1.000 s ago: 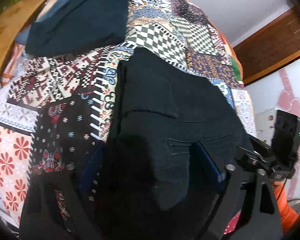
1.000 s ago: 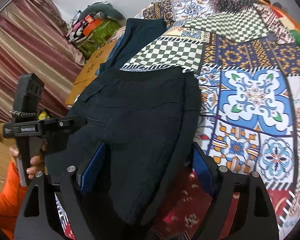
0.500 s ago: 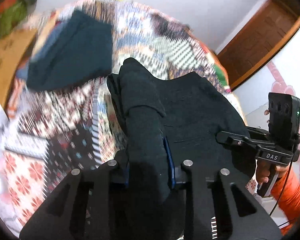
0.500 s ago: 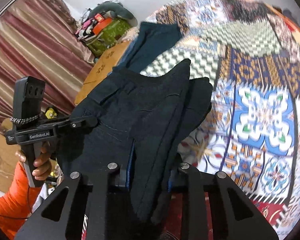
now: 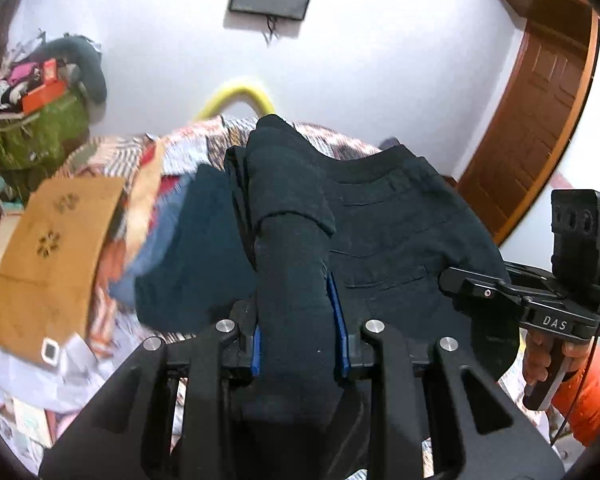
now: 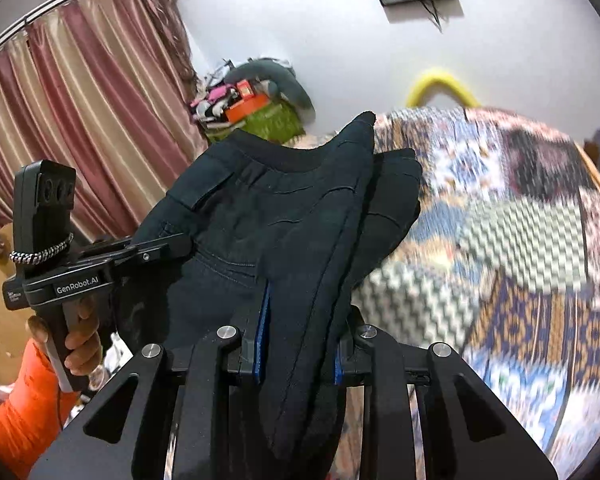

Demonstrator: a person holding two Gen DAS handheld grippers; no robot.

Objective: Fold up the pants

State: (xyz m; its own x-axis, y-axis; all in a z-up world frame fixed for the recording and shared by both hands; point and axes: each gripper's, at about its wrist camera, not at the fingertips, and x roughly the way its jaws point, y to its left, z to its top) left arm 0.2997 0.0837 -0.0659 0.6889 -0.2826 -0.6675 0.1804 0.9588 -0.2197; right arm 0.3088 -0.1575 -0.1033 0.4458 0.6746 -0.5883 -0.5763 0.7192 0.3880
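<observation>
Left gripper (image 5: pixel 298 344): jaws clamped on bunched cloth between them.
Right gripper (image 6: pixel 296 350): likewise clamped, raised.

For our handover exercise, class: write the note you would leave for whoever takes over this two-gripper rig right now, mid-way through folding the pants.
Left gripper: shut on a bunched edge of the folded black fabric pants.
Right gripper: shut on the opposite edge of the pants.
Position: the pants hang between both grippers, lifted above the patchwork patterned bedspread. A folded dark teal garment lies on the bed further back.
Done: the pants already look folded over in layers and are gripped at both sides.
Left: probably carry them to a resting spot, lay them flat, release both grippers.
</observation>
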